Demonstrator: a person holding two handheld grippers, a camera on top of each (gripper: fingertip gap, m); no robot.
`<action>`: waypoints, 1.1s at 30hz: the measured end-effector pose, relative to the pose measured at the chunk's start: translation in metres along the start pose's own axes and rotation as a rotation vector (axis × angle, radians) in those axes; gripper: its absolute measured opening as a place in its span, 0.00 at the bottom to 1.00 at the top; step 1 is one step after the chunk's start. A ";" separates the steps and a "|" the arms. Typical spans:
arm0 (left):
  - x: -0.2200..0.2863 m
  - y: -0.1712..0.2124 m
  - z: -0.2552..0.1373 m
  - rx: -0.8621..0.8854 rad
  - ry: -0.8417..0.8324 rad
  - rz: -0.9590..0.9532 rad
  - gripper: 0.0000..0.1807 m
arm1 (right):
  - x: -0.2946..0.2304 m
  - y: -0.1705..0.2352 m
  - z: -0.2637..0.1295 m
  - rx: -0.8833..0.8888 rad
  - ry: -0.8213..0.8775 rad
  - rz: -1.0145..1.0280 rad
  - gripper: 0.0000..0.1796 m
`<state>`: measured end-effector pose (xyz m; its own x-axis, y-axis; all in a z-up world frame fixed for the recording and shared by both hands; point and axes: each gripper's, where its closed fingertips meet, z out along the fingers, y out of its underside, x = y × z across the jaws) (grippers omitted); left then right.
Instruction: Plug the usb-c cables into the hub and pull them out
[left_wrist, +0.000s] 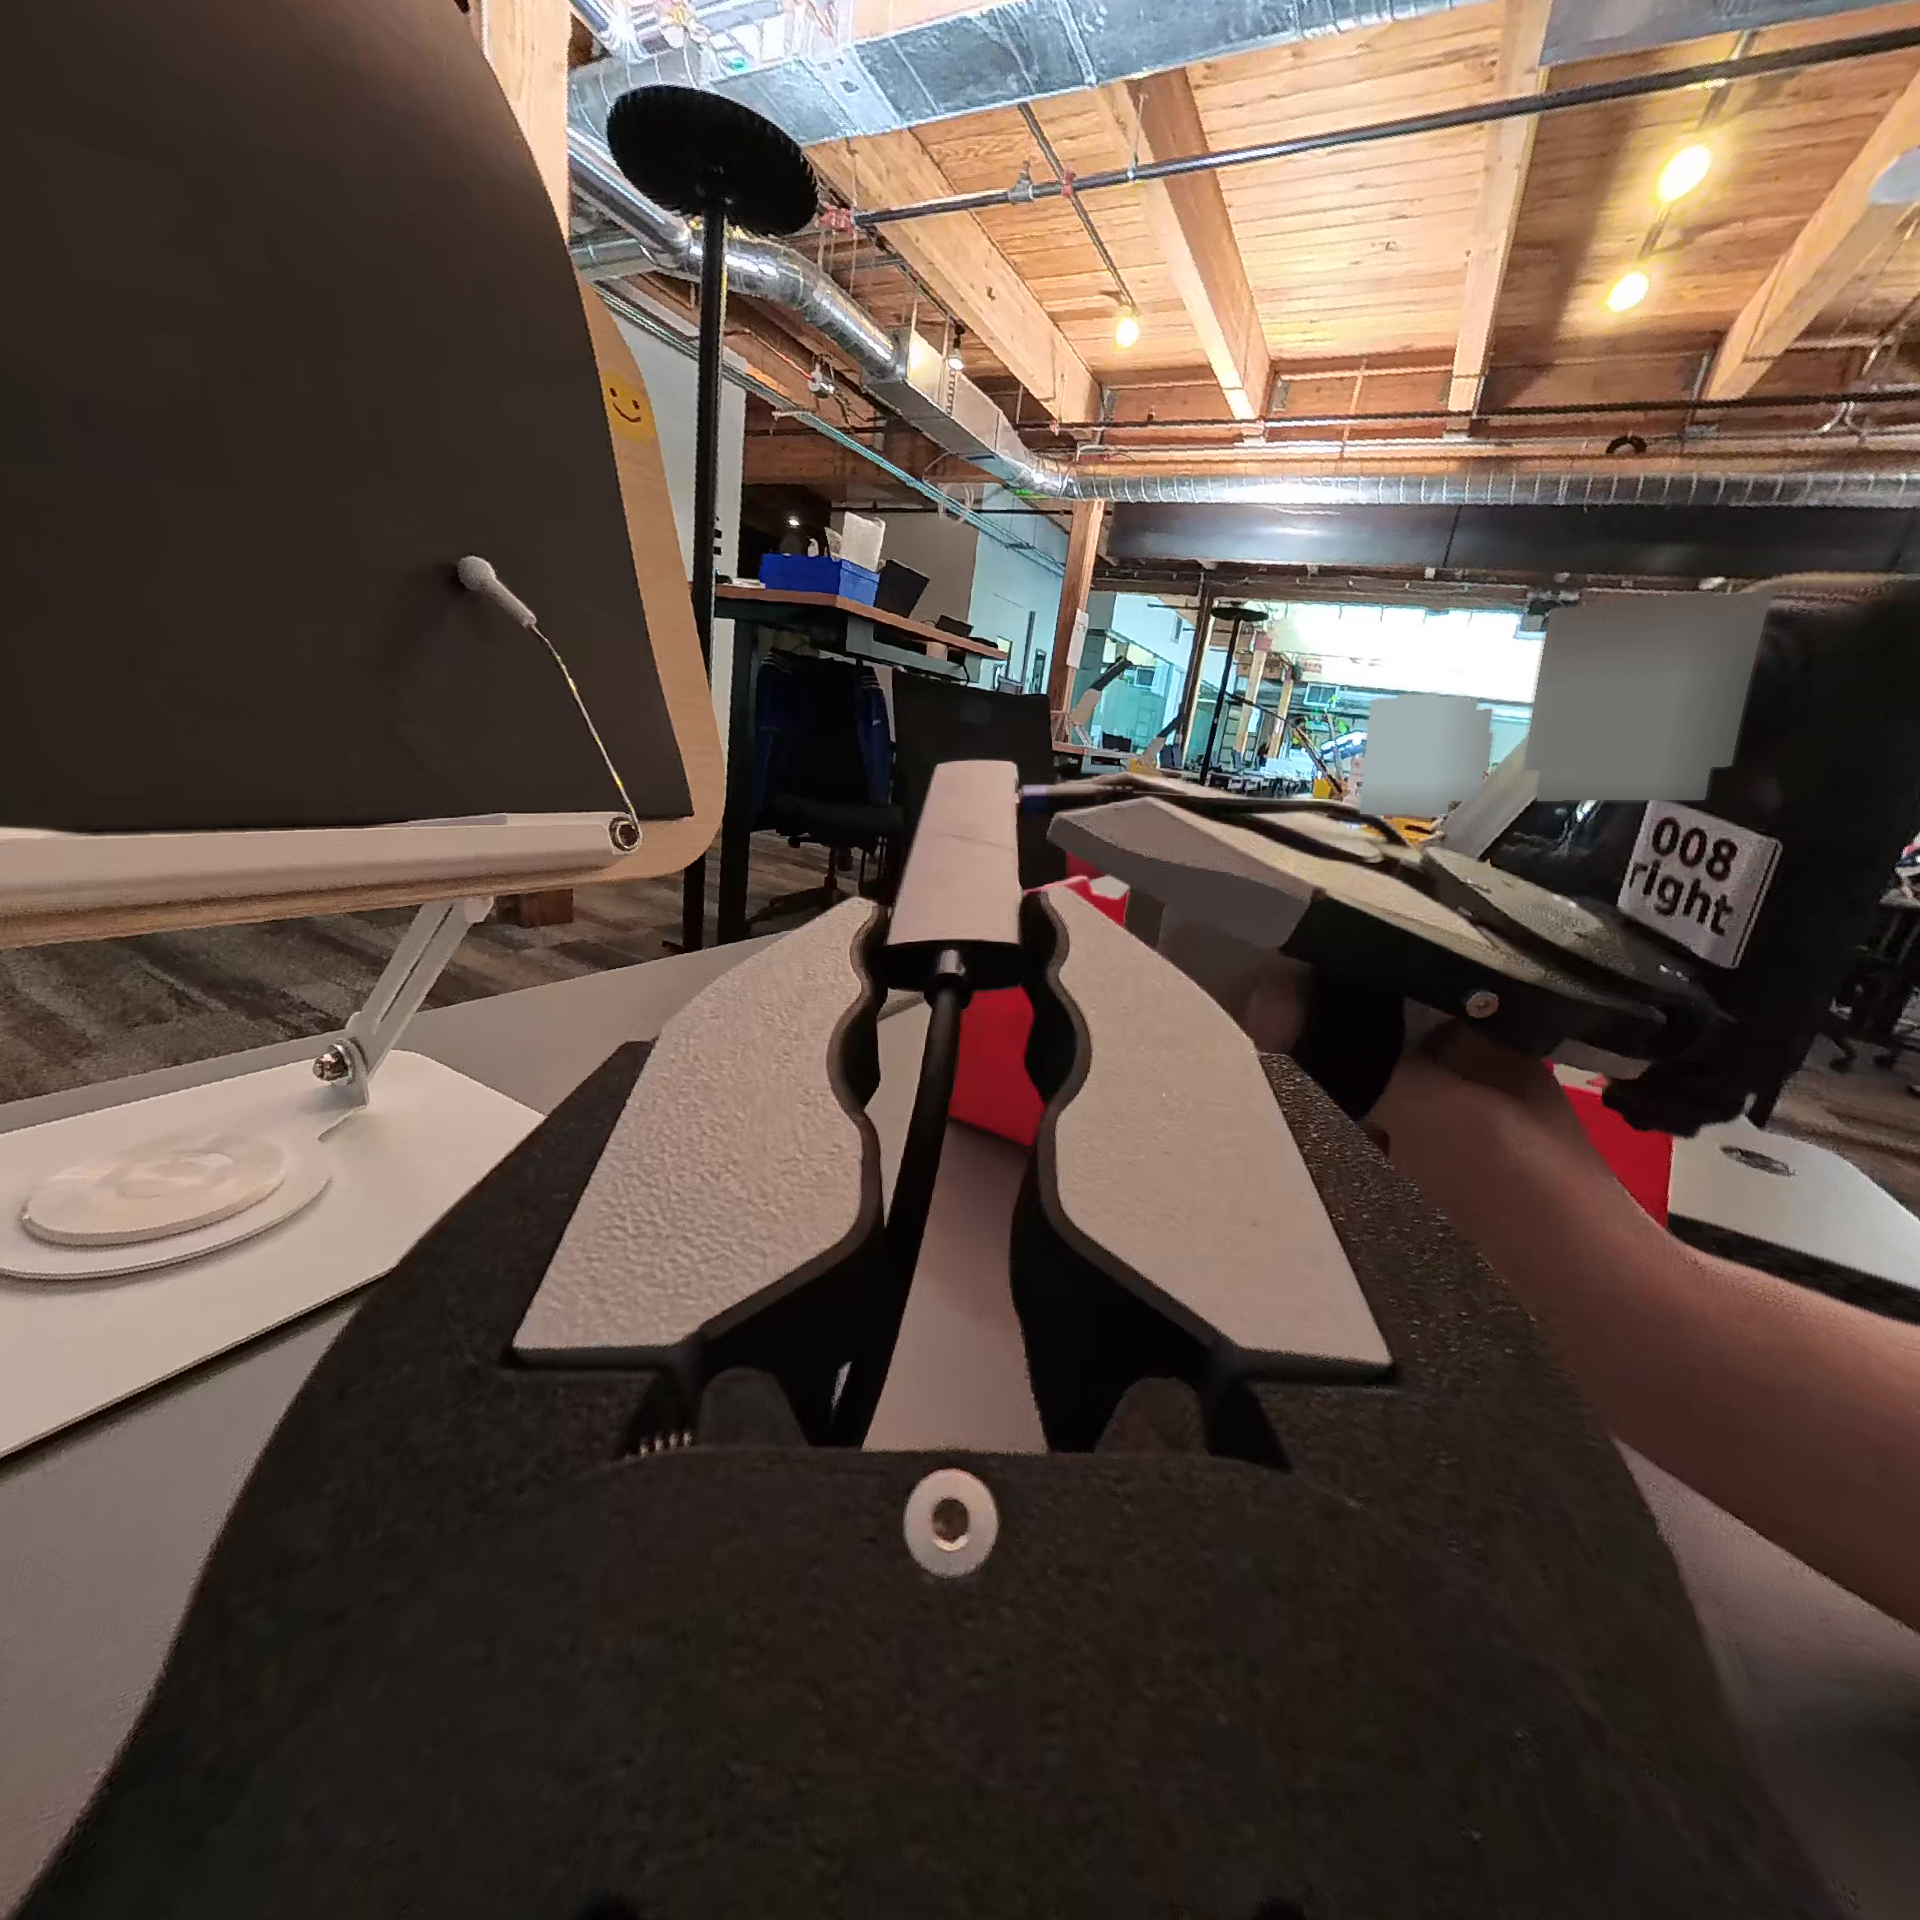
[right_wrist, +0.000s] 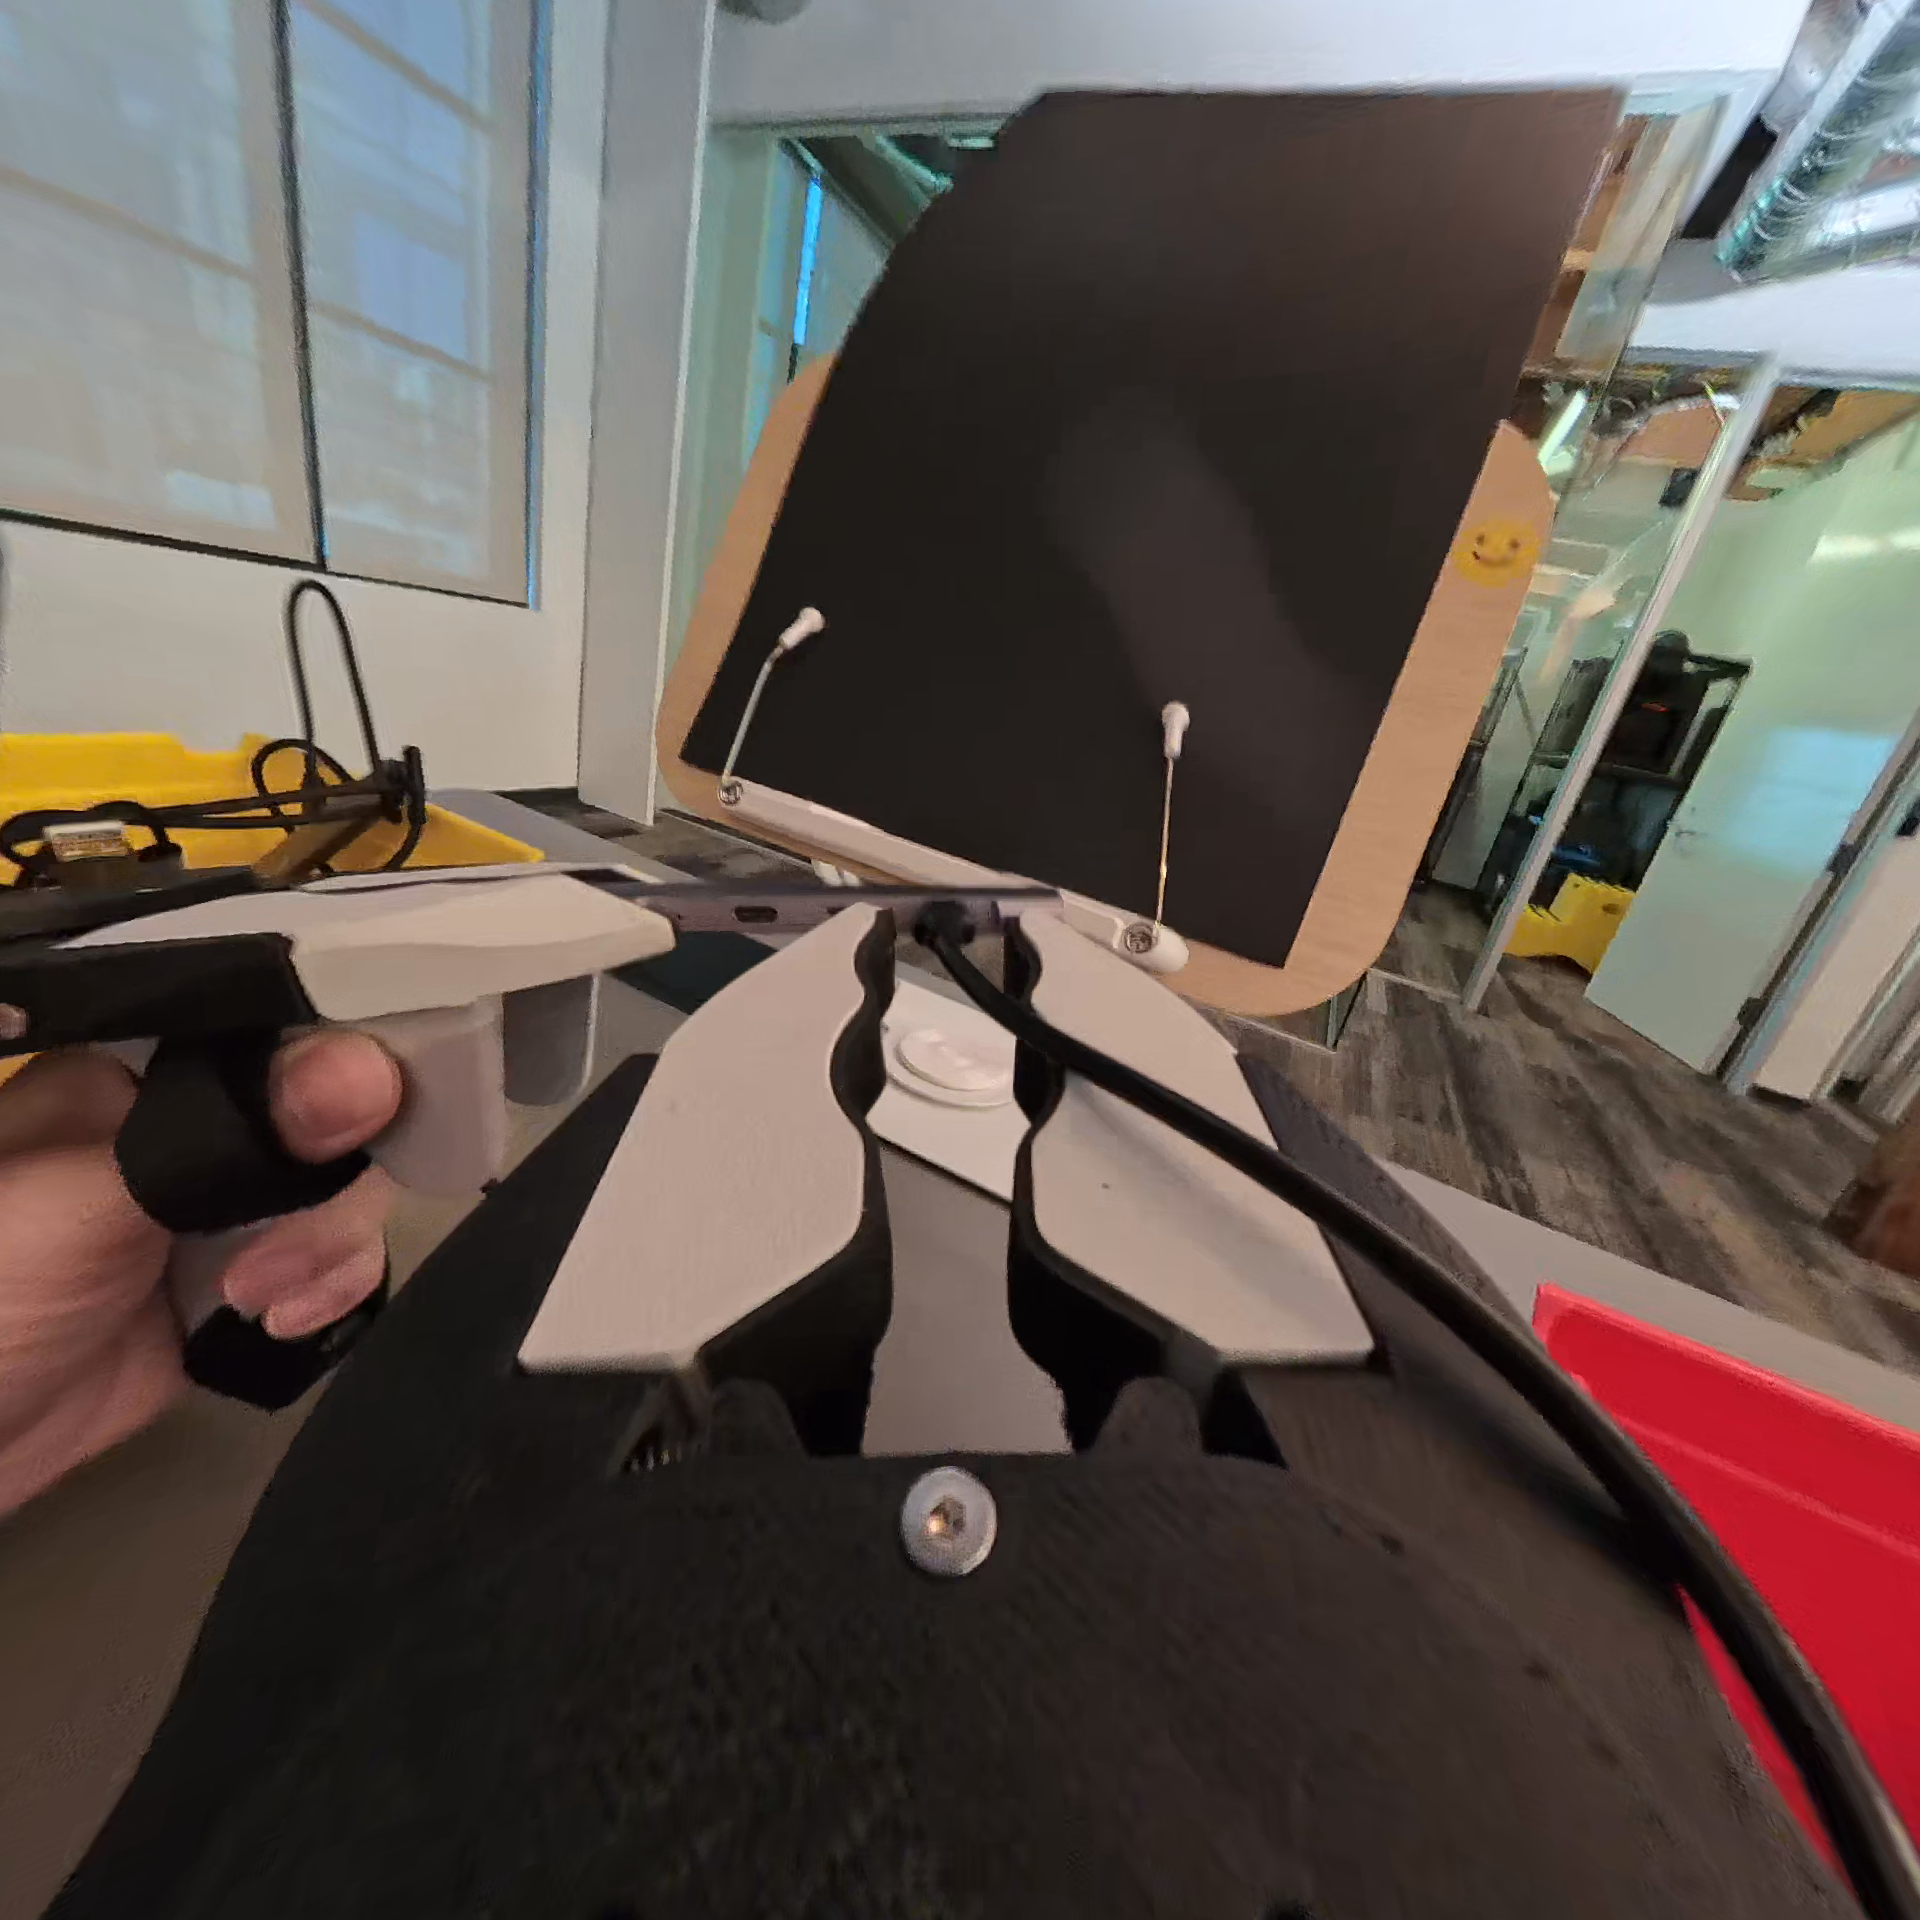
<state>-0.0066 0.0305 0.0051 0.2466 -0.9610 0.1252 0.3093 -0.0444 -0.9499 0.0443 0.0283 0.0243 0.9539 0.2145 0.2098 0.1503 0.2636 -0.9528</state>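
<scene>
Being rigid and light, the hub (left_wrist: 954, 862) is clamped endwise by the left gripper (left_wrist: 954, 940); the right gripper (right_wrist: 951, 925) is closed on the stiff plug (right_wrist: 943, 922), not its limp cable (right_wrist: 1299, 1174).

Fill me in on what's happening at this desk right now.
A person holds a gripper in each hand and works a hub in mid-air. The left gripper is clamped on the hub, whose own black lead runs back between the fingers. The right gripper pinches a black cable at its plug, right at the hub's side ports. Whether the plug is fully seated cannot be told. A book stand stands behind.
</scene>
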 end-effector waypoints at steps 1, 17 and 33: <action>0.000 0.001 0.000 -0.010 0.005 0.007 0.13 | -0.002 -0.003 -0.001 0.015 -0.023 -0.012 0.11; 0.006 0.005 -0.001 -0.057 0.030 0.074 0.13 | -0.001 0.003 0.000 -0.084 -0.036 -0.086 0.06; 0.013 0.000 0.004 0.003 0.071 0.010 0.14 | -0.020 -0.004 0.000 -0.010 -0.100 -0.081 0.07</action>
<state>-0.0002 0.0191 0.0080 0.1839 -0.9783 0.0953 0.3096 -0.0343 -0.9503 0.0242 0.0232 0.0237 0.9082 0.2854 0.3061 0.2284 0.2747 -0.9340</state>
